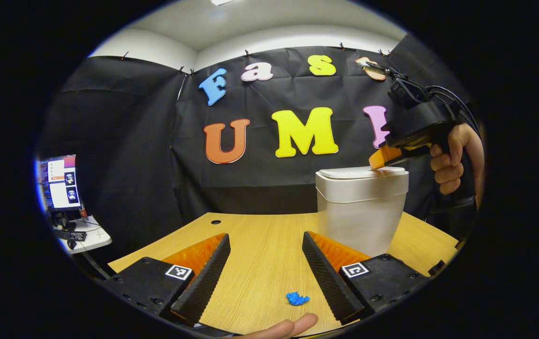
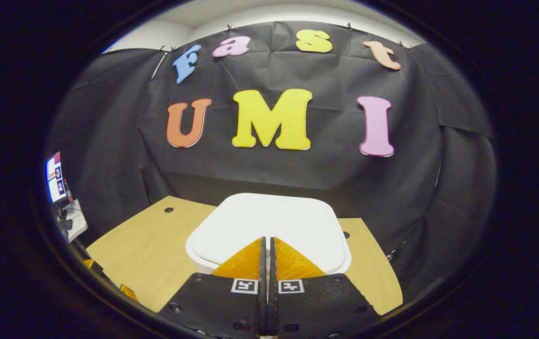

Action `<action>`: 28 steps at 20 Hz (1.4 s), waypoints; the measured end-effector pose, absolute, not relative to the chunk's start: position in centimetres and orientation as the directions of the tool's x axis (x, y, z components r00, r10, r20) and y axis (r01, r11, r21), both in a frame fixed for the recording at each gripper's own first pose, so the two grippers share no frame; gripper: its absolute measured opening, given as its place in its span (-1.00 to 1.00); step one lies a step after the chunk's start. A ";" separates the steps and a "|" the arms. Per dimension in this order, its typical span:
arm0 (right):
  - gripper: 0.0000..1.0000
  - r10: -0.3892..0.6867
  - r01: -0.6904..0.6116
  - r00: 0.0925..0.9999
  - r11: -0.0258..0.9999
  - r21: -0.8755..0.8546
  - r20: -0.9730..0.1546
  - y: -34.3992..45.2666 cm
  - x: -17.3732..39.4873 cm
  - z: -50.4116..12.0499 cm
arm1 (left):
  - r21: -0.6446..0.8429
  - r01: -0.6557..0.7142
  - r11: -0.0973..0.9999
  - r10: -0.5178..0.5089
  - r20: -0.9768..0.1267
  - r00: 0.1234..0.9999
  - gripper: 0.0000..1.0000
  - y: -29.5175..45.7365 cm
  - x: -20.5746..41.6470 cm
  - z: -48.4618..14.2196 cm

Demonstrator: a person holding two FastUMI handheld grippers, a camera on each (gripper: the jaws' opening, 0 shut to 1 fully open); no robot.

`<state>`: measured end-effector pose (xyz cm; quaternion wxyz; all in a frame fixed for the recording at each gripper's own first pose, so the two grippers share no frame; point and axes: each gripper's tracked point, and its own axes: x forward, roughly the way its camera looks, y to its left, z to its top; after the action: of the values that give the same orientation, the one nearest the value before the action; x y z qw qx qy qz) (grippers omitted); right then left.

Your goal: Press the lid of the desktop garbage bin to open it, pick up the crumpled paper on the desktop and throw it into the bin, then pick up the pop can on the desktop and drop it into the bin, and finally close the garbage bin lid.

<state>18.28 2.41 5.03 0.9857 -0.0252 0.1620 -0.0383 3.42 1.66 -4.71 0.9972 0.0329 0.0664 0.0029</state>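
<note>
Matt plastic bin [image 1: 361, 212], wood-grain desktop [image 1: 260, 254]

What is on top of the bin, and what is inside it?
The right tool, shut, rests its tip on the bin's closed white lid. The lid covers the inside, so its contents cannot be seen.

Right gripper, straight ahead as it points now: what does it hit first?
The bin lid. The right gripper is shut, with its tips over the near part of the lid. In the left gripper view its tip seems to sit at the lid already, though contact is hard to confirm.
</note>
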 end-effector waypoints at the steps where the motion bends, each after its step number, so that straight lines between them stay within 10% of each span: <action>1: -0.99 -0.066 0.056 0.957 0.998 -0.042 -0.281 2.8 17.8 5.8 | 0.066 -0.002 0.998 0.011 -0.131 0.991 0.98 1.9 3.5 -4.6; 4: -0.77 -0.024 0.019 0.983 0.999 -0.031 -0.183 4.0 16.0 7.1 | 0.053 -0.017 0.998 0.024 -0.142 0.990 0.98 2.8 3.6 -4.9; 9: 0.87 0.002 -0.005 0.997 0.999 -0.036 -0.075 4.7 11.3 8.4 | 0.034 -0.025 0.999 0.030 -0.136 0.990 0.98 3.4 4.1 -4.6; 28: 0.90 0.026 -0.019 0.981 0.999 0.039 -0.190 -1.0 4.3 -3.9 | -0.003 0.258 0.966 -0.220 -0.531 0.818 0.97 -2.0 4.3 -20.8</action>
<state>4.31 -0.97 -3.90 0.9952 0.0186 0.0956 0.0112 4.27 -1.97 -20.81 0.9528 0.0346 0.2743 -0.1255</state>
